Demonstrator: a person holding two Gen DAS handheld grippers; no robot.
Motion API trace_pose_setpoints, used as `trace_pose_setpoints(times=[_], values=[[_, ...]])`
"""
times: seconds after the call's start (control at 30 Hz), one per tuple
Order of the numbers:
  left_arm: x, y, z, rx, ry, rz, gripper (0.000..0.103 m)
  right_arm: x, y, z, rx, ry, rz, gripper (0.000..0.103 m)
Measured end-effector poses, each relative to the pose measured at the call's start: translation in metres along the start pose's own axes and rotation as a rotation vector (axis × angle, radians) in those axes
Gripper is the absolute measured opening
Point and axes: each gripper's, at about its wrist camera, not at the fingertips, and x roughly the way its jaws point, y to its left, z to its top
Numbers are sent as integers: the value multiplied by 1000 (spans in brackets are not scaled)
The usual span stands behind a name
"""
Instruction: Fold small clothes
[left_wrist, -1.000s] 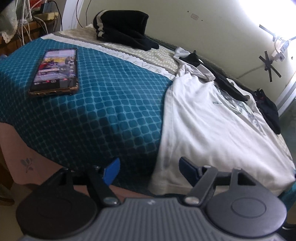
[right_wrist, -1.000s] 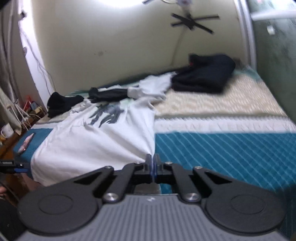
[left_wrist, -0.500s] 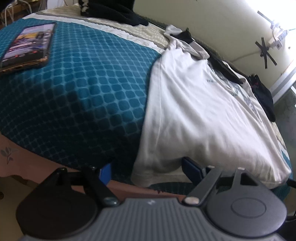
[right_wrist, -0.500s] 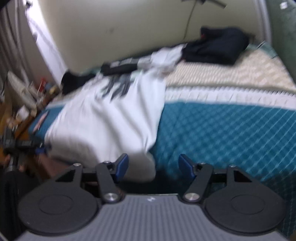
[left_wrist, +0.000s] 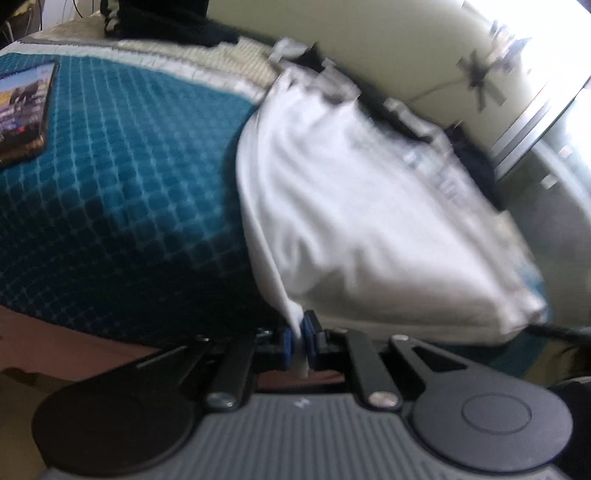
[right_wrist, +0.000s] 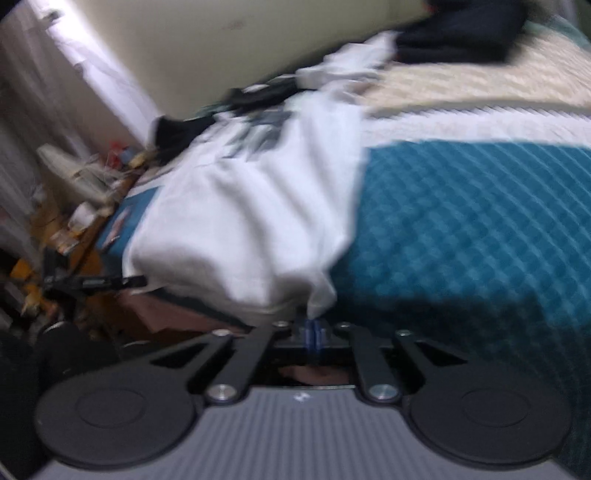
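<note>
I have the white shirt (left_wrist: 369, 229), spread on the bed (left_wrist: 122, 184), pinched at both hem corners: left gripper (left_wrist: 300, 338) and right gripper (right_wrist: 309, 334) have just closed. I should lift evenly, keeping the hem taut.

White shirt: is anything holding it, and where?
Yes. Each hand-held gripper, left and right, pinches a bottom corner of the white shirt.

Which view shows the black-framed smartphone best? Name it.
Left wrist view: the black-framed smartphone lies face up on the teal quilted bedspread, screen visible though cropped. The right wrist view shows only a blurred sliver that may be it.
</note>
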Motion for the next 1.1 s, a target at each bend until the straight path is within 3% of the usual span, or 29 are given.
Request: trace_pose_setpoints(times=[0.1, 0.2, 0.3, 0.4, 0.43, 0.47, 0.5, 0.53, 0.57, 0.63, 0.67, 0.87, 0.9, 0.93, 0.97, 1.0, 1.03, 1.1], values=[[-27, 8, 19, -82, -109, -99, 7, -14, 24, 5, -154, -48, 125, 3], [-39, 12, 56, -128, -209, -153, 6, -25, 27, 27, -175, -157, 185, 3], [-28, 1, 117, -136, -255, -112, 6, -24, 9, 67, -118, -282, 185, 3], [4, -14, 183, -148, -303, 11, 13, -5, -12, 126, -12, -400, 107, 4], [17, -17, 200, -148, -306, 67, 19, 5, -20, 146, 47, -431, 60, 13], [32, -21, 212, -153, -293, 138, 35, 16, -28, 163, 93, -454, 10, 31], [39, -22, 214, -160, -273, 182, 44, 30, -33, 178, 112, -449, -67, 64], [44, -21, 213, -157, -252, 187, 49, 41, -37, 188, 129, -422, -156, 80], [46, -20, 207, -137, -238, 173, 53, 47, -41, 189, 142, -406, -198, 77], [47, -15, 191, -99, -224, 206, 74, 45, -45, 176, 147, -376, -163, 76], [45, -10, 182, -96, -215, 228, 77, 40, -45, 164, 137, -374, -135, 76], [64, 18, 165, -174, -119, 210, 75, 45, -30, 121, 65, -318, -154, 70], [64, 15, 164, -164, -128, 216, 68, 54, -28, 123, 57, -303, -158, 63], [65, 12, 165, -156, -120, 210, 48, 61, -26, 124, 47, -290, -156, 44], [66, 10, 165, -150, -105, 201, 37, 69, -23, 125, 36, -269, -146, 26], [69, 7, 166, -139, -89, 215, 18, 78, -19, 126, 30, -246, -154, 0], [69, 3, 165, -119, -80, 249, 9, 79, -15, 125, 21, -234, -169, 0], [71, -1, 161, -64, -67, 336, 8, 65, -13, 117, 8, -270, -209, 0]])
